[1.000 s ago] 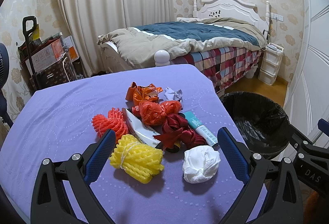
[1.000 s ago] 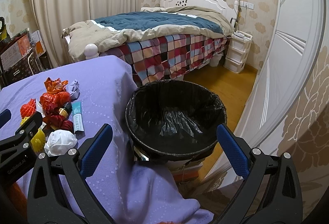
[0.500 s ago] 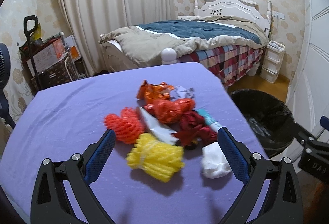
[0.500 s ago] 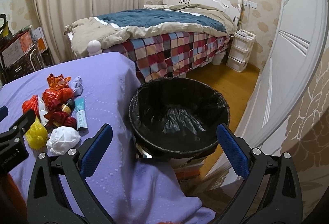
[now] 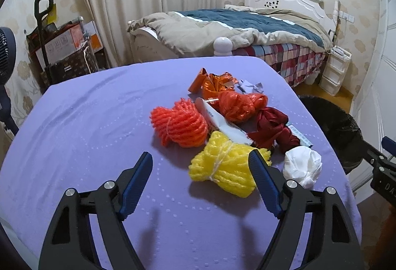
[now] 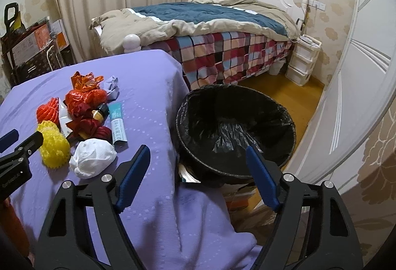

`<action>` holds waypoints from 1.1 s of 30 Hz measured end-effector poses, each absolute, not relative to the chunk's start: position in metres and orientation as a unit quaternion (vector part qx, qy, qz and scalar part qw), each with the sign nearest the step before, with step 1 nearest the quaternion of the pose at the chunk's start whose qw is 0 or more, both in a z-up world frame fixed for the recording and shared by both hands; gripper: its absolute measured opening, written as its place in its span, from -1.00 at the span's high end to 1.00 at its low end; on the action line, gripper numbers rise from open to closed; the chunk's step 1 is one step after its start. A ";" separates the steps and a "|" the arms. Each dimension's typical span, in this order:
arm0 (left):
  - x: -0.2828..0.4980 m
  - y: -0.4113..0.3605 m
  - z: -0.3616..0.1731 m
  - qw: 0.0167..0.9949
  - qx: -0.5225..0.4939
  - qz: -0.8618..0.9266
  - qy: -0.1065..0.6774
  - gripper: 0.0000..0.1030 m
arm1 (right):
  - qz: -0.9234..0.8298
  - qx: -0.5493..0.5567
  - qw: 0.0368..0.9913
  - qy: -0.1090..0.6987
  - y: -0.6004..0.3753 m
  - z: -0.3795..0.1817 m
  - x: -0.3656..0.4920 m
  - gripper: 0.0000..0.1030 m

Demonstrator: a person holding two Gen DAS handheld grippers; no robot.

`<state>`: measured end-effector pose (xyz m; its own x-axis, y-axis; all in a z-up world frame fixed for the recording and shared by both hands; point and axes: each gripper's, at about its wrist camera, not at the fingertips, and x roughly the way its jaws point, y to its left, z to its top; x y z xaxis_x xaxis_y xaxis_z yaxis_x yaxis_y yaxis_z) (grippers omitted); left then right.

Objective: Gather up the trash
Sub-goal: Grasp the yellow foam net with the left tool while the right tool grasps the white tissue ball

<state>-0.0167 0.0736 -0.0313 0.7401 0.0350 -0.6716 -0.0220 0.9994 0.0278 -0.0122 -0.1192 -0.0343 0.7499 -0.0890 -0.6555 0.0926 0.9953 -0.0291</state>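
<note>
Jaws of left gripper point(image 5: 200, 166) wide above yellow foam net point(image 5: 226, 167); right gripper point(image 6: 198, 157) wide beside bin point(image 6: 235, 126)

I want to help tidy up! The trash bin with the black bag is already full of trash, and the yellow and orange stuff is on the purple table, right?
Not quite. The trash bin looks empty: the right wrist view shows only its black bag inside. The yellow foam net and orange foam net do lie on the purple table.

Bare cloth point(image 5: 86, 121) left of trash pile point(image 5: 230, 121); bin point(image 6: 235, 129) mouth unobstructed.
</note>
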 end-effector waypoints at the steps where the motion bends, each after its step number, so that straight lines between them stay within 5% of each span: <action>1: -0.018 0.072 -0.030 0.933 0.010 0.015 0.358 -0.50 | -0.048 0.002 0.935 0.351 -0.119 -0.034 -0.013 -0.50; 19: 0.007 0.051 -0.046 0.921 0.044 0.021 0.386 -0.62 | -0.032 0.025 0.928 0.371 -0.134 -0.032 -0.003 -0.50; 21: 0.007 0.054 -0.047 0.921 0.037 0.014 0.389 -0.35 | -0.030 0.025 0.927 0.373 -0.132 -0.032 -0.002 -0.50; 33: -0.010 0.070 -0.044 0.923 0.034 -0.013 0.383 -0.18 | -0.009 0.009 0.926 0.377 -0.110 -0.032 0.000 -0.50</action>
